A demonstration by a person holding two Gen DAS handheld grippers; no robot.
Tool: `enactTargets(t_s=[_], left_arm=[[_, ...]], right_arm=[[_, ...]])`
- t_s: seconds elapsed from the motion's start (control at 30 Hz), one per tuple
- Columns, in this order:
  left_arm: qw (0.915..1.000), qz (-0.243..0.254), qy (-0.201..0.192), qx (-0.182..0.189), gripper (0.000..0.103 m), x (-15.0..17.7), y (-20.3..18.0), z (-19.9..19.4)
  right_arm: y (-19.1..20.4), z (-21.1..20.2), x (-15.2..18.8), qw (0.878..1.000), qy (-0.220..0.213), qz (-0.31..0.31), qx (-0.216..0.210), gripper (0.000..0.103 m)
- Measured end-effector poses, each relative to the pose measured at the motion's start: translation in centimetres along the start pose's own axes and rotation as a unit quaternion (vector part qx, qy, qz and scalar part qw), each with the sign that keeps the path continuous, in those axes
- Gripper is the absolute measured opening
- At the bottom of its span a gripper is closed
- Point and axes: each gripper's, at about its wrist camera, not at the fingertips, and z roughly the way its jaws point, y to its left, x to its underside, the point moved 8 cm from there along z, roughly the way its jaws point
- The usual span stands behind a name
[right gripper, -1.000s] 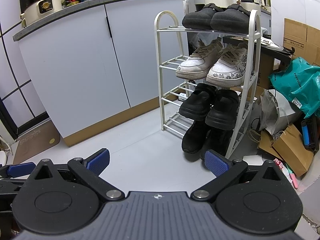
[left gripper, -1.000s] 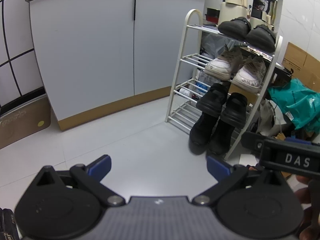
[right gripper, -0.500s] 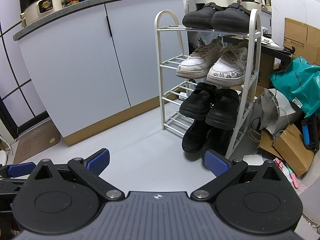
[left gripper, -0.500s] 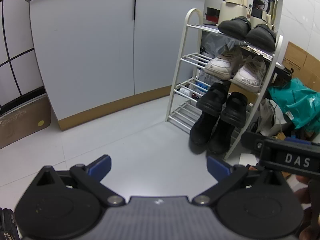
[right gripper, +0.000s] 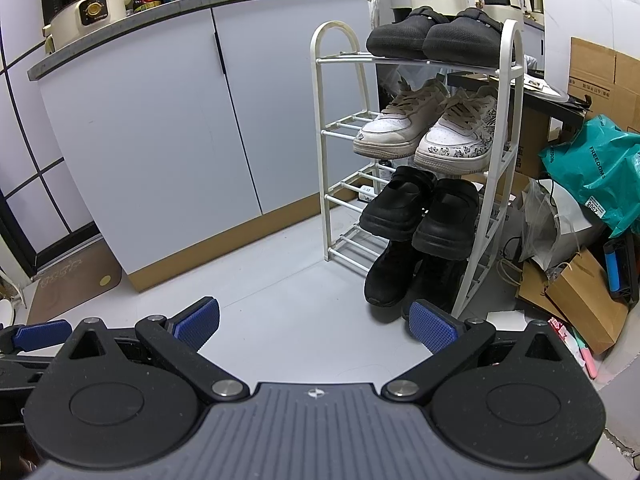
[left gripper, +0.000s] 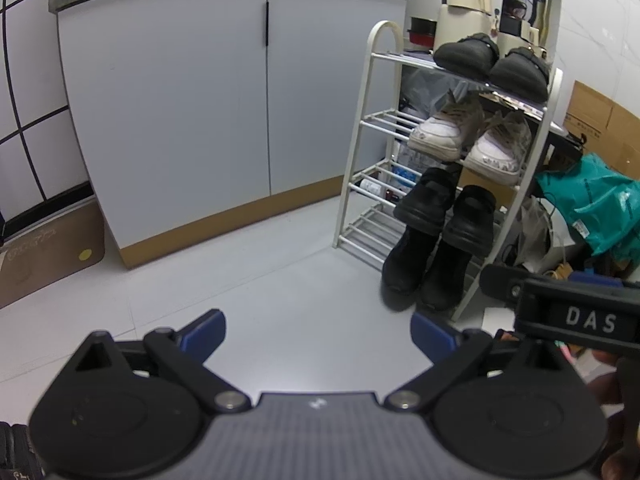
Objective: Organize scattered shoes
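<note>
A white four-tier shoe rack (right gripper: 326, 136) (left gripper: 362, 128) stands right of the cabinet. Black clogs (right gripper: 436, 38) (left gripper: 492, 64) sit on its top shelf, white sneakers (right gripper: 424, 136) (left gripper: 468, 140) on the second, black chunky shoes (right gripper: 420, 212) (left gripper: 444, 208) on the third, black boots (right gripper: 394, 276) (left gripper: 420, 272) at the bottom. My left gripper (left gripper: 318, 336) hangs open over bare floor, well short of the rack. My right gripper (right gripper: 314, 322) is open too, empty, facing the rack. The right gripper's body (left gripper: 576, 316) shows at the left view's right edge.
A grey two-door cabinet (right gripper: 168, 136) with a wooden plinth fills the left. A brown mat (right gripper: 72, 284) lies on the floor at far left. Right of the rack are a teal bag (right gripper: 592, 168), cardboard boxes (right gripper: 596, 76), a paper bag (right gripper: 580, 300) and loose clutter.
</note>
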Motion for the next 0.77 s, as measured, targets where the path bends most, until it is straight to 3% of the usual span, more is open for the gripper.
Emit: enactTargets(t_s=[0.77], left_arm=[[1.0,0.0,0.008,0.003,0.099,-0.07,0.27,0.45]], right_arm=[[0.24,0.32,-0.21,1.0,0.001,-0.006,-0.004,0.103]])
